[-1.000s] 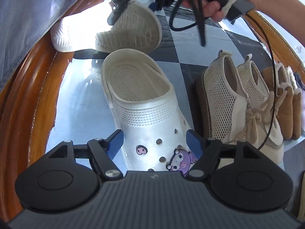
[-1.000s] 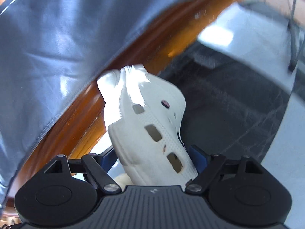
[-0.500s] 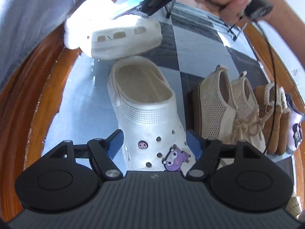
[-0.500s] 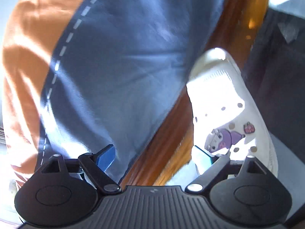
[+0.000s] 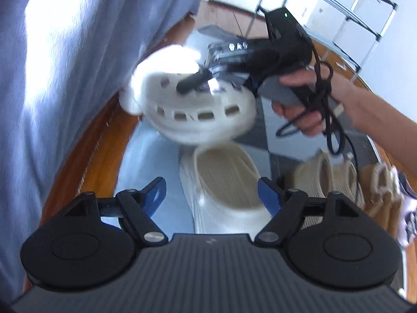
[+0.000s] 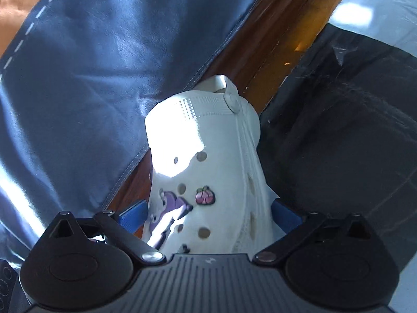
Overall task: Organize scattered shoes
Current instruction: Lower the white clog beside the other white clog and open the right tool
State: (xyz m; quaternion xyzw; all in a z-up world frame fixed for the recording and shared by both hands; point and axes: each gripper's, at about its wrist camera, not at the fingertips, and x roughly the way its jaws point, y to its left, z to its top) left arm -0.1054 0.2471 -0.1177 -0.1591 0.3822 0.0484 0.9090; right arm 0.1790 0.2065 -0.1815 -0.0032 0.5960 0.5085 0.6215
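Just ahead of the open left gripper (image 5: 211, 195), between its spread blue fingers, a white clog (image 5: 224, 195) sits on the floor, and to its right a row of beige mesh sneakers (image 5: 328, 174) and tan slippers (image 5: 383, 190) closes that side. Left of the gripper a strip of bare pale tile (image 5: 151, 161) lies free, bounded by a wood border (image 5: 104, 135) and hanging blue cloth (image 5: 65, 78). Above and beyond, the right gripper (image 6: 208, 214) with its lifted clog (image 5: 198, 104) and the hand (image 5: 307, 104) holding it block the way forward; right of that clog in the right wrist view lies open dark tile (image 6: 338, 130).
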